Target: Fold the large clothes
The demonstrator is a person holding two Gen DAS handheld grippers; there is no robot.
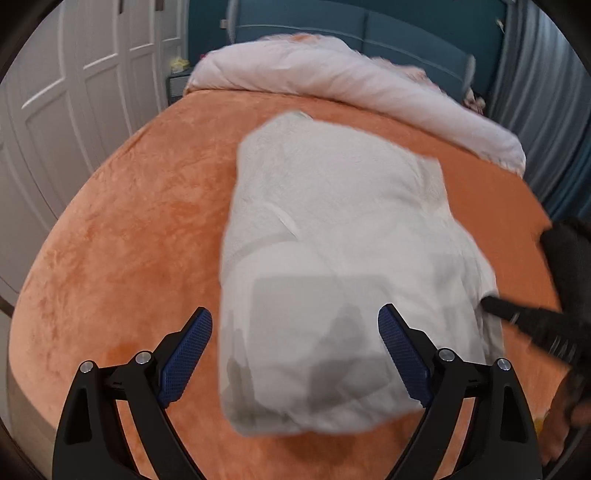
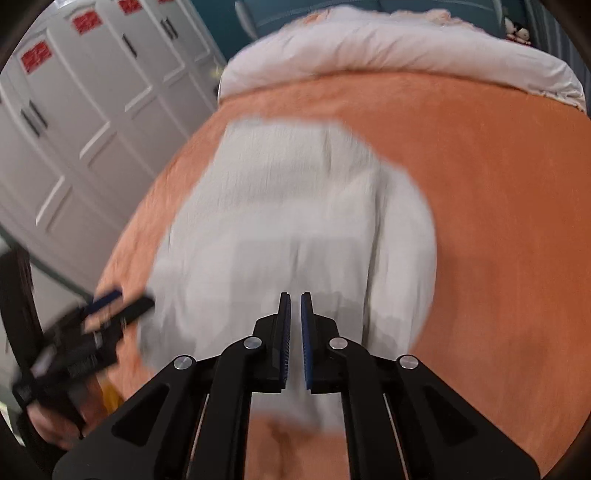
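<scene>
A folded white fleece garment (image 1: 332,229) lies on the orange bed cover (image 1: 129,221); it also shows in the right wrist view (image 2: 295,221), blurred by motion. My left gripper (image 1: 295,325) is open, hovering over the garment's near end with its jaws wide apart and nothing between them. It appears at the left of the right wrist view (image 2: 118,299). My right gripper (image 2: 295,299) is shut with only a thin gap, above the garment's near edge, gripping nothing I can see. One of its fingers (image 1: 517,314) reaches the garment's right edge in the left wrist view.
A rolled white duvet (image 1: 351,85) lies across the far end of the bed, before a teal headboard (image 1: 406,33). White wardrobe doors (image 2: 74,110) stand to the left. Curtains (image 1: 535,92) hang at the right.
</scene>
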